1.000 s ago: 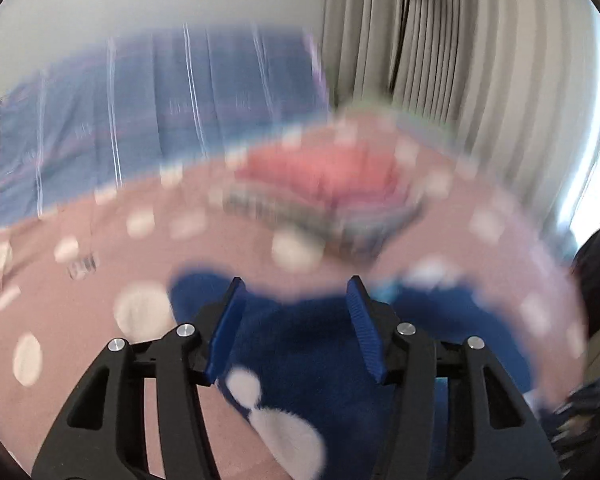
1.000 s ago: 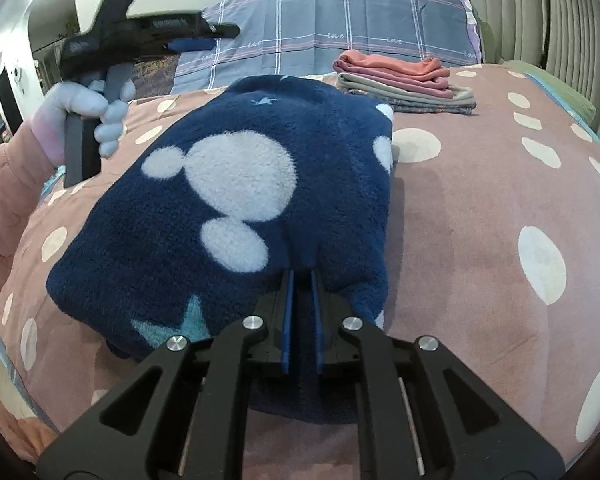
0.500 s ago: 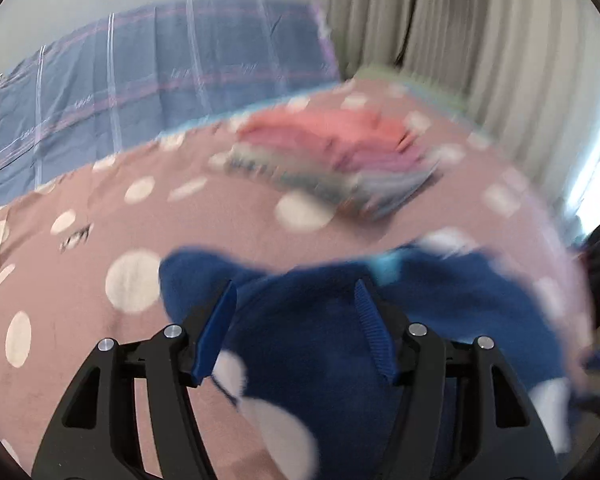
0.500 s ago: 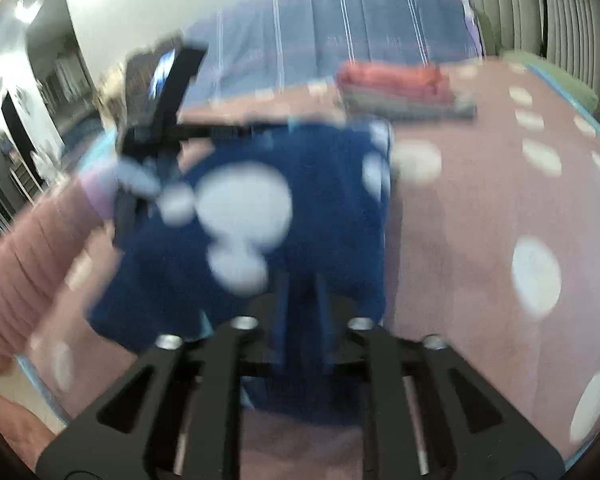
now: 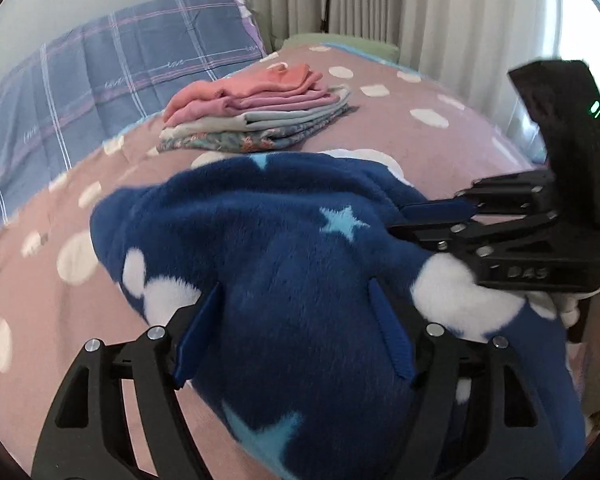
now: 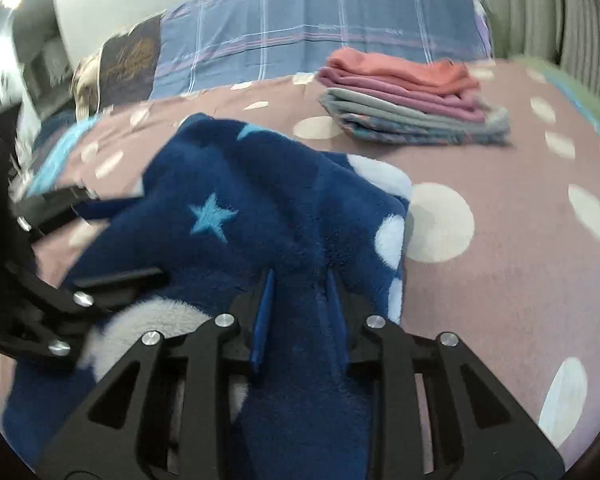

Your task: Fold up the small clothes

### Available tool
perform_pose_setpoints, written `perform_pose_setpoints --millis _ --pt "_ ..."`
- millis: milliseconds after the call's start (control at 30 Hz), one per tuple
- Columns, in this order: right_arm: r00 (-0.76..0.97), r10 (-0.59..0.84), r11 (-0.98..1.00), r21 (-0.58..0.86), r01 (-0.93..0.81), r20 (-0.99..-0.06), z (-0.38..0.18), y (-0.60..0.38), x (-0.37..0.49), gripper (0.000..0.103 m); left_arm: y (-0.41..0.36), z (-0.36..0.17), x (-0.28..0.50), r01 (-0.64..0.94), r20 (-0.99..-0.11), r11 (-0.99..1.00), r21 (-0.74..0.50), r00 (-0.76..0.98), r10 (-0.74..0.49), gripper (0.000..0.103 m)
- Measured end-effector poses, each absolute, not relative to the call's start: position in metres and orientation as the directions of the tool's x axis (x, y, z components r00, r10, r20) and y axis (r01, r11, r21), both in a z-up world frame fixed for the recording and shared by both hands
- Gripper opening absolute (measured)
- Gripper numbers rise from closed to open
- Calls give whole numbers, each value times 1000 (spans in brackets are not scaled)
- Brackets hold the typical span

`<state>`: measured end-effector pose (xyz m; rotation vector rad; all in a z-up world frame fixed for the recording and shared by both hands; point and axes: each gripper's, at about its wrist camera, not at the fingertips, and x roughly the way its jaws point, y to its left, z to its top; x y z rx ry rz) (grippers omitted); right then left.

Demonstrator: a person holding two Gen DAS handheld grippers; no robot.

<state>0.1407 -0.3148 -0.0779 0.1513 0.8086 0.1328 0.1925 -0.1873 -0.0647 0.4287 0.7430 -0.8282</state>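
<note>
A navy fleece garment (image 5: pixel 268 248) with white spots and light blue stars lies bunched on the pink dotted bedspread (image 5: pixel 40 300); it also fills the right wrist view (image 6: pixel 260 208). My left gripper (image 5: pixel 296 332) is open, its blue pads astride a thick hump of the fleece. My right gripper (image 6: pixel 300 312) holds a fold of the fleece between its partly closed pads. Each gripper shows in the other's view, the right one at the right edge (image 5: pixel 452 216), the left one at the left edge (image 6: pixel 100 236).
A stack of folded clothes (image 5: pixel 256 116), pink on top, sits further back on the bed and shows in the right wrist view (image 6: pixel 412 100). A blue plaid pillow (image 6: pixel 300 40) lies behind it. Curtains (image 5: pixel 420 12) hang at the right.
Both grippers have come together over the fleece. The right gripper has lifted its edge and carried it over, so the flat garment is now bunched. The right pads stand wider apart than before.
</note>
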Motion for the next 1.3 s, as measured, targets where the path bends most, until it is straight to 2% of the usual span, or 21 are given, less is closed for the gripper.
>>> perform_pose_setpoints --millis 67,133,167,300,367,433,533,600,633,733,800,833,900,1000,1167,1200,1300 --pt "696 201 973 224 -59 -690 -73 -325 131 26 -196 -63 187 785 -747 607 120 475 -466 75" --pt "720 196 963 267 -16 -665 -63 -337 108 27 -196 -62 185 782 -751 610 130 479 -454 75" --pt "734 216 952 307 -10 -644 -59 -342 94 23 -194 -62 185 781 -751 612 127 479 -455 74" --pt "747 478 809 562 -171 -461 -50 -339 10 16 -192 -61 186 769 -746 625 134 494 -448 74" --pt "669 618 721 636 -275 -413 -62 -314 -12 16 -193 -56 184 766 -741 624 154 507 -440 74" --pt "565 720 651 676 -346 -404 -80 -282 -27 16 -192 -50 180 767 -733 620 165 516 -443 74" --pt "561 678 704 639 -310 -475 -98 -256 -26 15 -180 -29 168 794 -715 597 113 482 -506 74" --pt "594 665 689 678 -255 -452 -103 -263 -17 13 -171 -19 152 843 -698 534 55 415 -583 74" --pt "604 659 684 691 -234 -448 -104 -266 -14 13 -173 -22 141 868 -706 491 75 394 -588 74" --pt "587 668 660 729 -184 -457 -117 -262 2 11 -197 -58 122 860 -746 446 247 463 -479 75" --pt "546 717 613 765 -197 -433 -123 -247 12 9 -215 -66 114 843 -744 454 288 496 -448 75" --pt "509 730 619 757 -210 -456 -127 -232 18 8 -226 -66 112 842 -754 443 308 501 -425 75" --pt "477 725 641 740 -205 -497 -135 -215 24 8 -235 -65 112 850 -766 420 319 492 -413 75" --pt "461 746 615 762 -202 -480 -139 -215 28 7 -235 -63 120 865 -784 424 269 452 -425 75" --pt "451 748 621 755 -214 -487 -131 -233 2 7 -222 -62 117 855 -748 455 250 469 -470 75" --pt "474 729 643 731 -228 -494 -124 -239 -8 7 -219 -61 117 854 -740 461 242 470 -481 75" --pt "571 640 725 651 -226 -515 -104 -270 -38 20 -210 -57 121 855 -726 477 203 459 -512 76"
